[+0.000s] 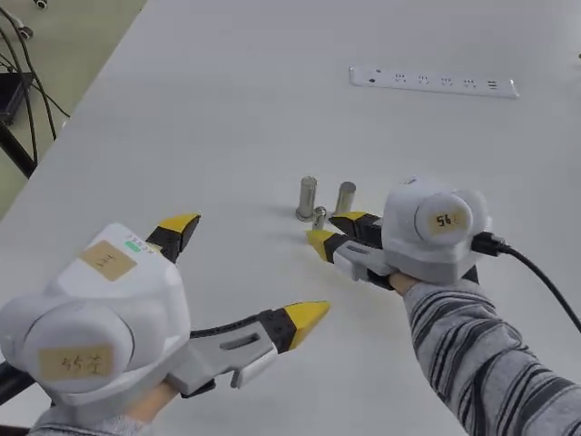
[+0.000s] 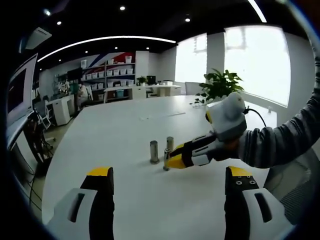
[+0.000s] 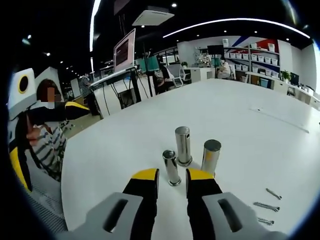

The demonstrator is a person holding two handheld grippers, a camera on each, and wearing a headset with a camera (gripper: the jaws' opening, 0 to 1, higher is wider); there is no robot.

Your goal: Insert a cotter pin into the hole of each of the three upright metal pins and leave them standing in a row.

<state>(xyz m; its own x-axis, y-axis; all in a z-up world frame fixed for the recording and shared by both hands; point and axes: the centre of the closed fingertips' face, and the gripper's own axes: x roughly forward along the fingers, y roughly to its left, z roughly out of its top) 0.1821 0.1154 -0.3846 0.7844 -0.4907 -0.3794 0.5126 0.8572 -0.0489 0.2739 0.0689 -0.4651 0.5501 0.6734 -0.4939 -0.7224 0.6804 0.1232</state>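
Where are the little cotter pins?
In the right gripper view the cotter pins lie on the table, right of the right gripper and the metal pins.

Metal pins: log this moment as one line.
metal pins: three upright | right gripper: open, at smallest pin | left gripper: open | cotter pins: loose on table

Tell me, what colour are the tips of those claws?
The claw tips are yellow, clearest in the head view.
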